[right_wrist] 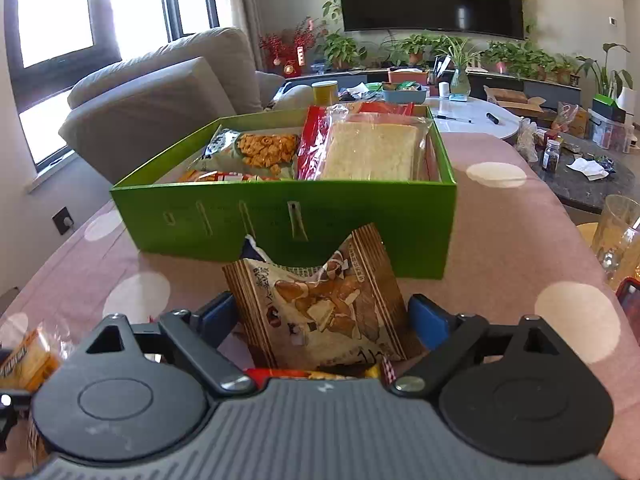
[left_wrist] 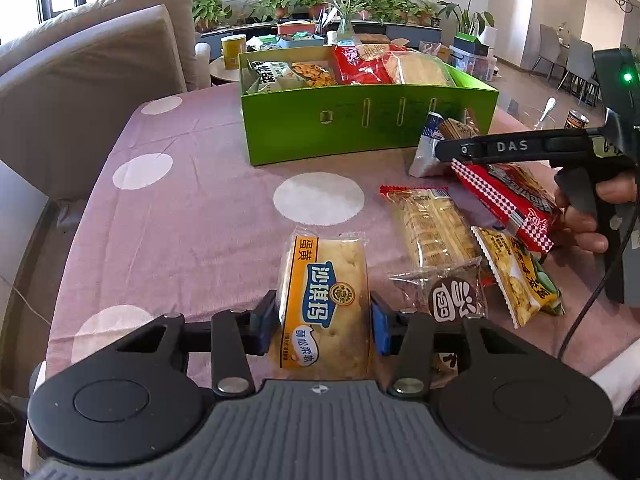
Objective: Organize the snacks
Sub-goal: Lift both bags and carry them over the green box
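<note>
Pink cloth with white dots covers the surface (left_wrist: 192,216) that carries everything. Green box (right_wrist: 304,220) stands straight ahead of the right tool, its long side facing it; inside lie a clear-wrapped pale cake (right_wrist: 368,152), a red pack (right_wrist: 310,148) left of that, and a bag showing orange crackers (right_wrist: 264,152) at the left end. What lies at the bottom of the box is hidden by its front wall.

Left tool (left_wrist: 324,324) has its blue pads on both long edges of a yellow egg-yolk cracker pack (left_wrist: 324,300), gripping it; the pack's long axis runs straight away from the tool, its far end toward the box. Its near end is cut off by the tool body. Just right of this tool lies a loose heap: a clear cracker sleeve (left_wrist: 432,228), a small clear packet with a brown round label (left_wrist: 450,300), a yellow-green pack (left_wrist: 516,280) and a red checkered pack (left_wrist: 508,200).

Right tool (right_wrist: 324,316) stands wide open, pads to either side of a brown snack bag (right_wrist: 320,304) that sits tilted between them, not touching either; its top points at the box. The bag's bottom edge is hidden behind the tool.
</note>
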